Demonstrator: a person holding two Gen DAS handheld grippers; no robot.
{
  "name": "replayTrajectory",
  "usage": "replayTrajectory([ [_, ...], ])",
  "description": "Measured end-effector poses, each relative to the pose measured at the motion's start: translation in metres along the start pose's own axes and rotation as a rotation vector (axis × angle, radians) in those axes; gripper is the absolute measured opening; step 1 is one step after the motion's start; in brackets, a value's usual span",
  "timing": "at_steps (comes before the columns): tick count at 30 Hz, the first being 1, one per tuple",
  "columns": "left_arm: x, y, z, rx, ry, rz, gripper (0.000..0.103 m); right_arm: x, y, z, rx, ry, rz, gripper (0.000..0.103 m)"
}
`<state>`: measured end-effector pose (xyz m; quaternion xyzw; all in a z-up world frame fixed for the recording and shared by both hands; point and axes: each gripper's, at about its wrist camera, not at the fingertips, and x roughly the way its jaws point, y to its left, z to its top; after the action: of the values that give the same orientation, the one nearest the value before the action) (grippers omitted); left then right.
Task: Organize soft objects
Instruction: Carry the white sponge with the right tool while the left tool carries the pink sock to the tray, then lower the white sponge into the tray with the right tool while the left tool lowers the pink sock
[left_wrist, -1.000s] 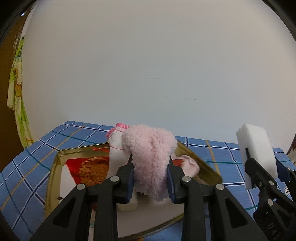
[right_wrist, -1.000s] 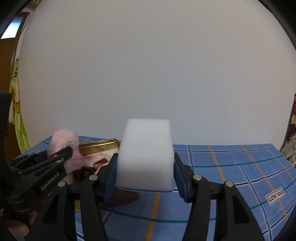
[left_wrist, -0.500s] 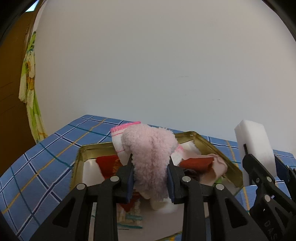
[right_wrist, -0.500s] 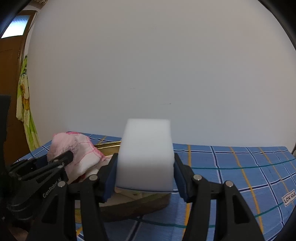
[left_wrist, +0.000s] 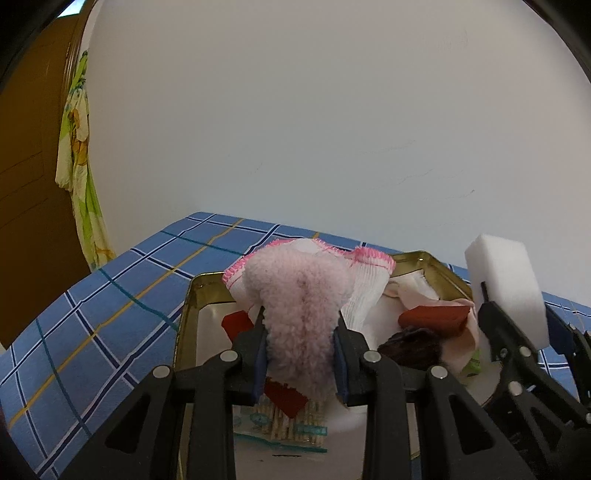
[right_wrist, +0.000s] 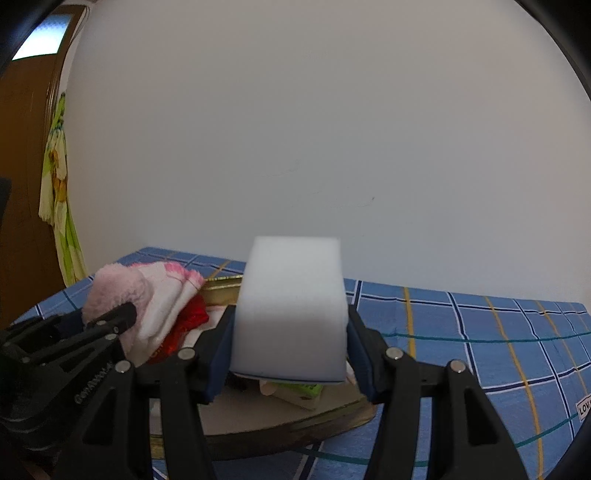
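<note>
My left gripper (left_wrist: 300, 363) is shut on a fluffy pink cloth (left_wrist: 301, 306), which hangs over the gold tin tray (left_wrist: 186, 314) together with a white cloth with pink trim (left_wrist: 364, 284). The right gripper (right_wrist: 290, 354) is shut on a white foam sponge block (right_wrist: 291, 310), held above the tray's right side (right_wrist: 321, 424). In the left wrist view the sponge (left_wrist: 506, 291) and right gripper (left_wrist: 524, 350) show at the right edge. In the right wrist view the pink cloth (right_wrist: 114, 291) and left gripper (right_wrist: 92, 332) show at the left.
Inside the tray lie a red cloth (left_wrist: 432, 317), a dark brown piece (left_wrist: 412, 349), a pale pink cloth (left_wrist: 461, 343), red scraps (left_wrist: 286, 398) and a woven mat (left_wrist: 284, 424). A blue checked tablecloth (right_wrist: 480, 332) covers the table. A white wall stands behind; a yellow-green cloth (left_wrist: 77, 155) hangs at left.
Both grippers have moved forward and slightly down over the tray, each keeping its hold. The tray's contents now lie nearer and more to the right in the left wrist view.
</note>
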<state>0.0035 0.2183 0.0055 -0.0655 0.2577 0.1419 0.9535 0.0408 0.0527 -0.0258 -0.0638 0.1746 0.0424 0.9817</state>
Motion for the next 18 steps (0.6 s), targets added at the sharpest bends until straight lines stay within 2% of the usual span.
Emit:
replayTrajectory([
  [8, 0.012, 0.005, -0.003, 0.014, 0.043, 0.072, 0.032, 0.020, 0.017, 0.002, -0.017, 0.056, 0.009, 0.056],
  [12, 0.017, 0.011, -0.004, -0.008, 0.068, 0.083, 0.032, 0.028, 0.020, 0.003, -0.029, 0.096, 0.037, 0.056],
  [18, 0.016, 0.010, -0.005, -0.020, 0.075, 0.077, 0.032, 0.030, 0.031, 0.000, -0.074, 0.096, 0.054, 0.057],
])
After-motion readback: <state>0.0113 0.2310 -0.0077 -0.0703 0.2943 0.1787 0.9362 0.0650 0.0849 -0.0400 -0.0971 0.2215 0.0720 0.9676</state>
